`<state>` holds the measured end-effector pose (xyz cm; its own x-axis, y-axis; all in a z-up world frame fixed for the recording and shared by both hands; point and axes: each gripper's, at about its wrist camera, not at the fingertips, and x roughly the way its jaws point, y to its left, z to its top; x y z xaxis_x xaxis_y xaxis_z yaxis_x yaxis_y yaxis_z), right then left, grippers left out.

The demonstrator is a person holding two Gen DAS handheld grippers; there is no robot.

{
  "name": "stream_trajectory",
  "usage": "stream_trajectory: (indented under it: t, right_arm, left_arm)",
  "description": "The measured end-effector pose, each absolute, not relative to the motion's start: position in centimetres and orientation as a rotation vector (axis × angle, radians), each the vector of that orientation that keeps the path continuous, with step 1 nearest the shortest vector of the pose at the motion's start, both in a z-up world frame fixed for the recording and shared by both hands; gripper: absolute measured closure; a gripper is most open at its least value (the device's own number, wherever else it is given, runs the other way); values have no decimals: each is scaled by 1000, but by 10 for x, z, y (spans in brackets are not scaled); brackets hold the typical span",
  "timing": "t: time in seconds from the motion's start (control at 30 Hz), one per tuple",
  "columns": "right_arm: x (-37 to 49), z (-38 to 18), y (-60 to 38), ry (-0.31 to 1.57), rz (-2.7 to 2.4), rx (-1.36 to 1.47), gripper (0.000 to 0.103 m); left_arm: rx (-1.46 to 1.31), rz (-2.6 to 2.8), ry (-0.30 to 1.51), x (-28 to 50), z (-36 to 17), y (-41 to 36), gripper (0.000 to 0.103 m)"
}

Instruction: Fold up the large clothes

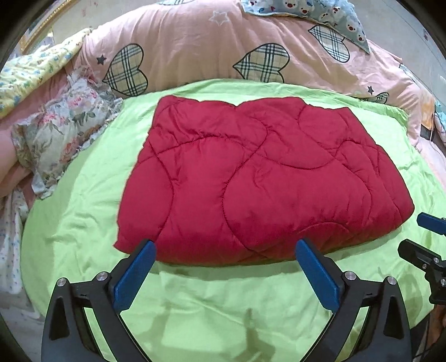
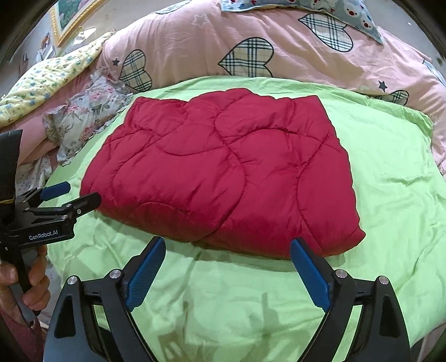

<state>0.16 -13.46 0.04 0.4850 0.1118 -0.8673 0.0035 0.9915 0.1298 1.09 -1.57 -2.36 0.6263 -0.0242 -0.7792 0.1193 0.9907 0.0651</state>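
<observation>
A red quilted garment (image 1: 259,181) lies folded into a thick rectangle on a light green sheet (image 1: 209,300). It also shows in the right wrist view (image 2: 223,172). My left gripper (image 1: 224,247) is open and empty, its blue fingertips just at the garment's near edge. My right gripper (image 2: 227,246) is open and empty, also at the near edge. The left gripper shows in the right wrist view (image 2: 75,195), open beside the garment's left corner. The right gripper's tips show at the right edge of the left wrist view (image 1: 423,236).
A pink duvet with plaid hearts (image 1: 223,41) lies bunched behind the green sheet (image 2: 390,195). A floral pillow (image 1: 61,131) and a yellow floral quilt (image 1: 33,72) lie at the left. A blue bear-print cloth (image 1: 320,14) is at the back. A framed picture (image 2: 72,16) hangs at the far left.
</observation>
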Motion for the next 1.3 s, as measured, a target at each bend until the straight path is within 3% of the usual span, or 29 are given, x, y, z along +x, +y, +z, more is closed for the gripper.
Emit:
stream_trajectory:
  t: [1.13,1.3]
  right_arm:
    - [-1,50,-112,1051,85,63,6]
    - [5,48,-116,1051,80,61,2]
  left_arm:
    - [87,-108,867,-13,15,17,1]
    - [86,-93,866,-10,11,17,1]
